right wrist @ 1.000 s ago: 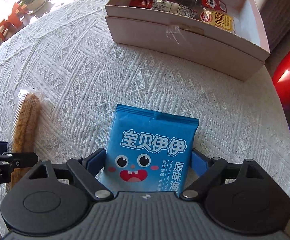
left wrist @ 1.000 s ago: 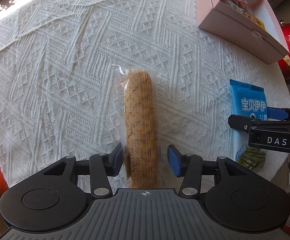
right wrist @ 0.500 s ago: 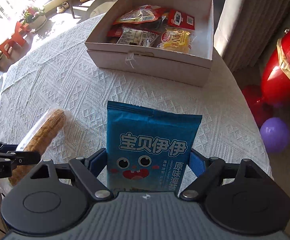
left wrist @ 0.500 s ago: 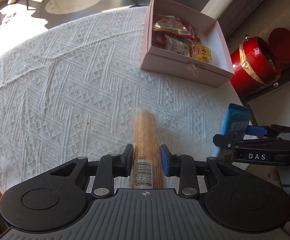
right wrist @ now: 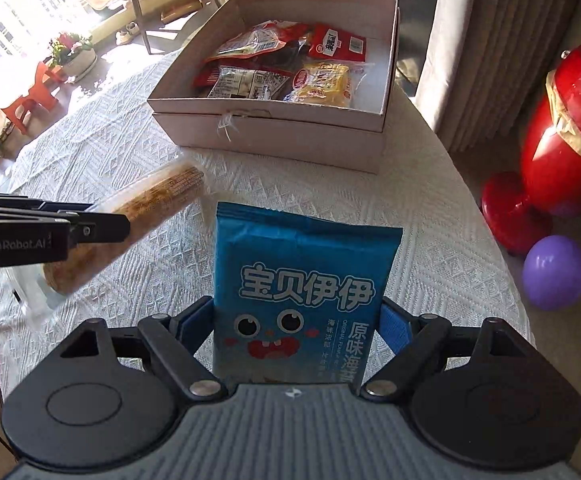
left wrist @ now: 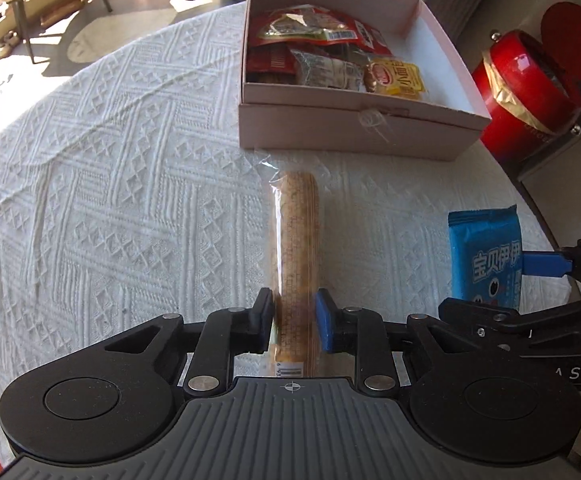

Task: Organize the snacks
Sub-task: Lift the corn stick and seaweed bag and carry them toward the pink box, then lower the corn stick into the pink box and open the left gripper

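The left hand-held gripper (left wrist: 293, 322) clamps the long cracker sleeve (left wrist: 296, 248) near its end: light, brittle. The right hand-held gripper (right wrist: 296, 332) grips the blue seaweed pouch (right wrist: 302, 296) by its edges: soft, crushable.

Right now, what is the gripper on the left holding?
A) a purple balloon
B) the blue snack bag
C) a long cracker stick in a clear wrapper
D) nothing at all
C: the left gripper is pinched on the long cracker stick, while the right gripper holds the blue snack bag.

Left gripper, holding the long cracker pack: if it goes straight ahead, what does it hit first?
Probably the front wall of the pink box: the cracker pack in the left gripper points at it. Height is hard to judge.
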Motion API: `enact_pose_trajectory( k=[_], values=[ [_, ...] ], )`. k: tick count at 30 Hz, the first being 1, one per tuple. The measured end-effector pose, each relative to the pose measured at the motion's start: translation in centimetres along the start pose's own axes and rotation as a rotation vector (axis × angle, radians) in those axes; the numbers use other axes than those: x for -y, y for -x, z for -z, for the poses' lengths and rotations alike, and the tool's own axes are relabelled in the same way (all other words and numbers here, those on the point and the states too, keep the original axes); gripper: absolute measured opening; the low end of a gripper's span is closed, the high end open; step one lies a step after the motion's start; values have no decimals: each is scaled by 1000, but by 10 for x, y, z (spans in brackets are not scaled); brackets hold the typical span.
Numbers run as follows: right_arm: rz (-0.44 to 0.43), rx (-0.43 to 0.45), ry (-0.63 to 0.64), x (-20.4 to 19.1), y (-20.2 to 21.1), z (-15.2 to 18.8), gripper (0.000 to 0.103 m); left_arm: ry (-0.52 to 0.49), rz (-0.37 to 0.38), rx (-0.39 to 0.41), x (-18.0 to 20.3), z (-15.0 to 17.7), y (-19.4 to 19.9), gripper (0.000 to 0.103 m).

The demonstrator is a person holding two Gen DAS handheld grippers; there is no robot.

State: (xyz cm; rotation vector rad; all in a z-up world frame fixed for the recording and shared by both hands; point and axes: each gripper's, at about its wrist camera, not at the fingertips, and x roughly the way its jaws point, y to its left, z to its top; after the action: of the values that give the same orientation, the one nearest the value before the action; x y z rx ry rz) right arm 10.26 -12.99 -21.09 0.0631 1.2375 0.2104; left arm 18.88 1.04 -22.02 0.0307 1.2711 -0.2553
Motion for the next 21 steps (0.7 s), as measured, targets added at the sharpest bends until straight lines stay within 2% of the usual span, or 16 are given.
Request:
enact_pose_trajectory(
  k=[3,6,9,11,16,21],
  values=[
    [6,-13,12,-4,-14,-1,85,11,-13,3,1,-2,-3,34],
    [42,-55,15,-3,-27,-2,86,3,-52,-43,4,-6,-12,37],
    [64,-112,-6,0,-38,1,87,-6,-53,-73,5,-8,-20,39],
    [76,-101,2,-2,-37,4,89,-9,-45,-90,4,-8,-26,40],
    [125,-104,49,-12,-42,9,90,-27,-28,-70,5,-5,-27,45],
    [134,-114,2,-9,-42,16,95,-5,-27,-82,4,-5,-29,45]
  ],
)
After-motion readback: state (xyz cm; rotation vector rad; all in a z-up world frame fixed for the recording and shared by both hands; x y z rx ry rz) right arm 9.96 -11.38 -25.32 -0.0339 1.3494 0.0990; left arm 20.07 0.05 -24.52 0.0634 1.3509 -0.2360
